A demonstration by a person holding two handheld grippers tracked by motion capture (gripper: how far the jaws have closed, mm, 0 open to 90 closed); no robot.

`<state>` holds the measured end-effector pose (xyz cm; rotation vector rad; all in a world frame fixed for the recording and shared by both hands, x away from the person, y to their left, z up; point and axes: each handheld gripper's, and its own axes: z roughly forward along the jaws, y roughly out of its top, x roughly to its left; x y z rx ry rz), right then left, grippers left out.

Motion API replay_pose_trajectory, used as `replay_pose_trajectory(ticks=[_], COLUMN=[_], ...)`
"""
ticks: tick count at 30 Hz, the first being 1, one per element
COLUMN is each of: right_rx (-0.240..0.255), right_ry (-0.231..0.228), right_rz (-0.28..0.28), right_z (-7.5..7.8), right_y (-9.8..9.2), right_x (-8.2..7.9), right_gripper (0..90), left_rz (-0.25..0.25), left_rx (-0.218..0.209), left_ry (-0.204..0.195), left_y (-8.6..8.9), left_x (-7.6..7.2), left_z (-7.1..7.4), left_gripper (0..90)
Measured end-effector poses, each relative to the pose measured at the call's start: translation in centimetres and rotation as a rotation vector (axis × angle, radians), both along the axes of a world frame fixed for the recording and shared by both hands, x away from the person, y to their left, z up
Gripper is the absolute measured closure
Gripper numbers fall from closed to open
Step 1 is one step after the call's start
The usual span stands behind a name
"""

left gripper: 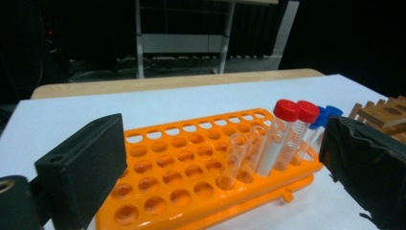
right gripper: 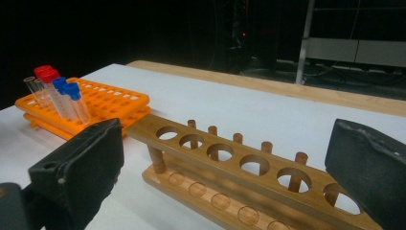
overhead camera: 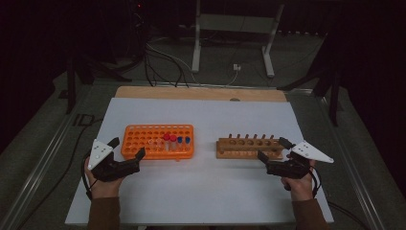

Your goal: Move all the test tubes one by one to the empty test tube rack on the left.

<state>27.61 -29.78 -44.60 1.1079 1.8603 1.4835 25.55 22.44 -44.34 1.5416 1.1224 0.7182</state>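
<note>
An orange tube rack (overhead camera: 158,142) (left gripper: 191,191) (right gripper: 110,103) stands left of centre on the white table. Its right part holds two red-capped tubes (left gripper: 287,111) (overhead camera: 169,139), two blue-capped tubes (left gripper: 329,112) (right gripper: 67,91) and two clear uncapped tubes (left gripper: 237,153). A wooden rack (overhead camera: 249,147) (right gripper: 230,167) with a row of empty holes stands to the right. My left gripper (overhead camera: 128,148) (left gripper: 220,143) is open at the orange rack's near left corner, nothing between its jaws. My right gripper (overhead camera: 273,149) (right gripper: 225,158) is open at the wooden rack's near right end, holding nothing.
The white sheet (overhead camera: 201,191) covers a wooden tabletop whose bare strip (overhead camera: 201,93) shows at the far edge. Beyond the table are a metal stand (overhead camera: 234,28) and cables (overhead camera: 163,62) on the dark floor. A person's hands and brown sleeves come in from the bottom.
</note>
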Motion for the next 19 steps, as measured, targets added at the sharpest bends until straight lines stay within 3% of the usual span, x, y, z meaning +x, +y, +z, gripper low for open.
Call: replay_pose_trajectory(ticks=[8,19], right_rx=[0.004,0.011], right_ry=[-0.008,-0.008], right_rz=[0.007,-0.001], right_z=[-0.54,-0.91], right_y=[-0.22,-0.6], right_x=[-0.32,-0.77], right_gripper=[0.0,0.0], left_rz=[0.033,0.053], left_rx=[-0.02,-0.025], left_ry=[-0.041,-0.031], left_y=[0.69,0.76], left_x=[-0.27,0.03], left_z=[-0.14,-0.67], left_gripper=[0.6,0.6])
